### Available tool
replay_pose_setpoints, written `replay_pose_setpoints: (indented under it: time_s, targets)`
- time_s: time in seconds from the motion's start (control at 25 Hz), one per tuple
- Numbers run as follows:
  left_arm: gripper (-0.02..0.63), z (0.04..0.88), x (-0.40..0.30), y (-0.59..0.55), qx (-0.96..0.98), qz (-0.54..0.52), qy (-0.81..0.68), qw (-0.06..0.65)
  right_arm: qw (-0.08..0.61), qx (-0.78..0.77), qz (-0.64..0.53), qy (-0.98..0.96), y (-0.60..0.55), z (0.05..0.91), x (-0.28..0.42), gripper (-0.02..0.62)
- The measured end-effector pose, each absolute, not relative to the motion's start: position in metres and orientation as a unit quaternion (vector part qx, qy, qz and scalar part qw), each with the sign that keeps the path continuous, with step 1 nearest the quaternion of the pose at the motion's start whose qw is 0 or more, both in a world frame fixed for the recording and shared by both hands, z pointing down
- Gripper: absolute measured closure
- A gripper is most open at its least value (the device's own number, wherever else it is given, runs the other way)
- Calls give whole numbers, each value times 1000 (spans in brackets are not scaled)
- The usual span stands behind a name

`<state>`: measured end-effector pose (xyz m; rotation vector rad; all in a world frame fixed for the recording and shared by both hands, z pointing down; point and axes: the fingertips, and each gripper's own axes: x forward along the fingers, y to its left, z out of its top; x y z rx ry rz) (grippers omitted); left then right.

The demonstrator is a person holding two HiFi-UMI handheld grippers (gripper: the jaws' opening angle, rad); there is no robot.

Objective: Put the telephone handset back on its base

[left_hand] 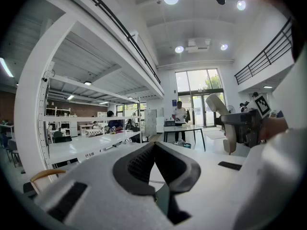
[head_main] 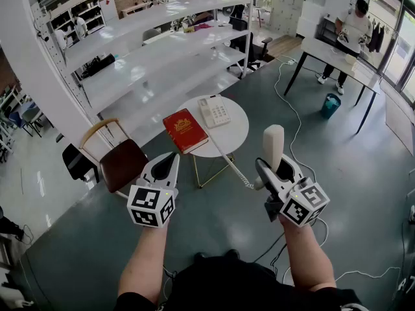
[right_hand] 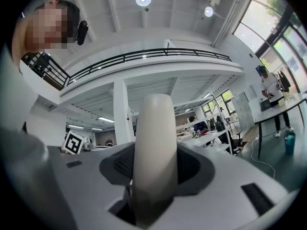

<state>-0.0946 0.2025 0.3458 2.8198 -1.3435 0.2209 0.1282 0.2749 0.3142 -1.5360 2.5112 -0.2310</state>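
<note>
Currently the right gripper (head_main: 272, 171) is clenched on the telephone handset (head_main: 273, 144), which stands upright between its jaws at lower right of the head view. The telephone base (head_main: 214, 111) sits on the round table (head_main: 240, 132) at upper centre, well apart, with the coiled cord (head_main: 233, 168) running between. Recommended: carry the handset up-left, tip it flat and align it over the cradle before release. The left gripper (head_main: 167, 161) is closed and empty.

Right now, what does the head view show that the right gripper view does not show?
Only the head view: the round table with the telephone base and a red book, and the coiled cord. Only the right gripper view: a ceiling light and the balcony railing. Both: the handset, clamped in the right gripper.
</note>
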Motion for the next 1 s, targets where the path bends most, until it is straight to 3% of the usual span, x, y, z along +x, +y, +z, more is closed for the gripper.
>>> replay_pose_setpoints:
  time_s: [1.0]
  targets:
    - [597, 356, -36, 219, 899, 68, -433, 17, 118, -488, -99, 859, 288, 324, 176, 391]
